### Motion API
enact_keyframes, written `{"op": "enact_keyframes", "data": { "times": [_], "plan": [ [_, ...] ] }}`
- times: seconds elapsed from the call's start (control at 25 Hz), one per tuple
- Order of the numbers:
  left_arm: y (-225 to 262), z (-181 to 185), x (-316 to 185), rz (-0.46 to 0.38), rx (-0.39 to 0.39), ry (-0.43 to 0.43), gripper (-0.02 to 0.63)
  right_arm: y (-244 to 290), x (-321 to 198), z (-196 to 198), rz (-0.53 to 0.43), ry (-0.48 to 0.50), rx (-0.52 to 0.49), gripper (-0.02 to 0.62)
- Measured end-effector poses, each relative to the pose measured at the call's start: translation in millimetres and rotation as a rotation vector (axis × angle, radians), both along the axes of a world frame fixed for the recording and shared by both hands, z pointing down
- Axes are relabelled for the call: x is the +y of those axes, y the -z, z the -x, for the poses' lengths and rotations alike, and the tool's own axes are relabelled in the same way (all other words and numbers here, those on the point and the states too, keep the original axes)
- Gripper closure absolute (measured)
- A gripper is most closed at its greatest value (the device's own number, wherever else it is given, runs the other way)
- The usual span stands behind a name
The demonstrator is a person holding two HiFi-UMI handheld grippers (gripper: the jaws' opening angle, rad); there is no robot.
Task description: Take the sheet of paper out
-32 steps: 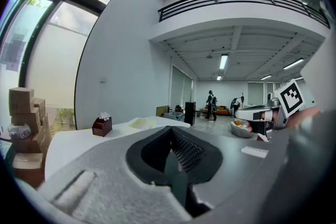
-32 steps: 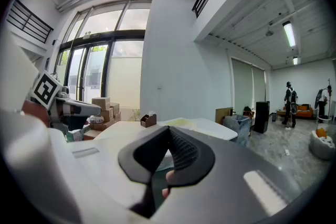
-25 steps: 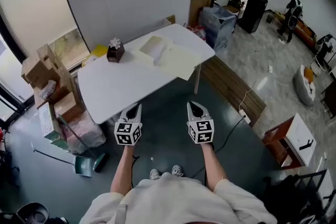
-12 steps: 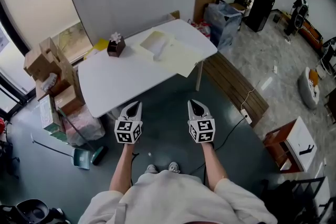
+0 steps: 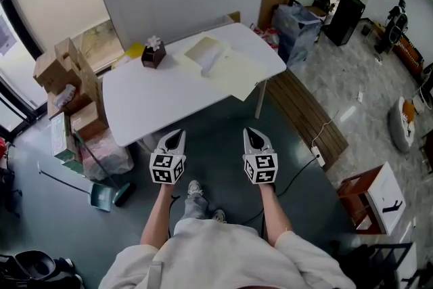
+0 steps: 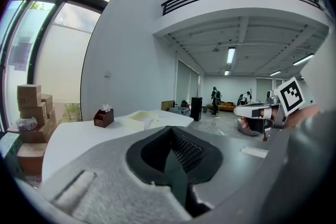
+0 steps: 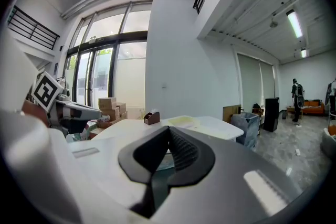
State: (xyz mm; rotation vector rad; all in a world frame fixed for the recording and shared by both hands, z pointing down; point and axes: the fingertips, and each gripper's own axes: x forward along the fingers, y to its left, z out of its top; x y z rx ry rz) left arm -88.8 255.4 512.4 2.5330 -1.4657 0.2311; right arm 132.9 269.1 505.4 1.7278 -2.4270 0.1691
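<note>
- The pale yellow paper (image 5: 233, 71) lies flat on the white table (image 5: 155, 101), near the far right end, at about 1 o'clock from us.
- A smaller folded piece (image 5: 206, 53) rests on top of it. From back here we cannot tell which one is the sheet to take out.
- One corner of the big paper seems to poke past the table edge on our side. We think that is an easy spot to pinch.
- A little brown tissue box (image 5: 153, 53) sits at 9 o'clock from the paper, well apart from it, so it is not in the way.
- Cardboard boxes (image 5: 64, 74) are piled on the floor at 9 o'clock from the table.
- We stand well back from the table, so nothing is in reach yet. That is why we hold both claws out in front of us, side by side, pointing to 12 o'clock at the table.
- The left claw (image 5: 174, 137) is pressed together. It holds nothing and touches nothing.
- The right claw (image 5: 253, 137) is pressed together too, with nothing in it.
- We think a claw must spread apart before it can pinch the paper.
</note>
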Motion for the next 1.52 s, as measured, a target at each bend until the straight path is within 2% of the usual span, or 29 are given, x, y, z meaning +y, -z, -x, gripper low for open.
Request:
{"op": "enact_keyframes", "data": {
  "times": [0.32, 0.8, 0.96, 1.24, 1.52],
  "plan": [
    [-11.5, 3.1, -46.1, 0.013, 0.012, 0.008, 0.601, -12.2, -43.8, -0.1, 0.021, 0.002, 0.004, 0.594],
    [-13.0, 5.1, -181.0, 0.010, 0.035, -0.061, 0.600, -9.8, -164.6, 12.1, 0.020, -0.039, 0.007, 0.594],
    [-9.2, 13.0, -228.1, 0.011, 0.040, -0.088, 0.601, -5.6, -205.2, 25.3, 0.022, -0.053, -0.012, 0.594],
    [-8.3, 34.2, -298.3, 0.009, 0.052, -0.119, 0.601, -6.6, -264.5, 45.2, 0.032, -0.088, 0.024, 0.594],
    [-17.6, 45.8, -340.7, 0.019, 0.056, -0.149, 0.600, -12.0, -298.3, 59.6, 0.028, -0.103, 0.061, 0.594]
  ]
}}
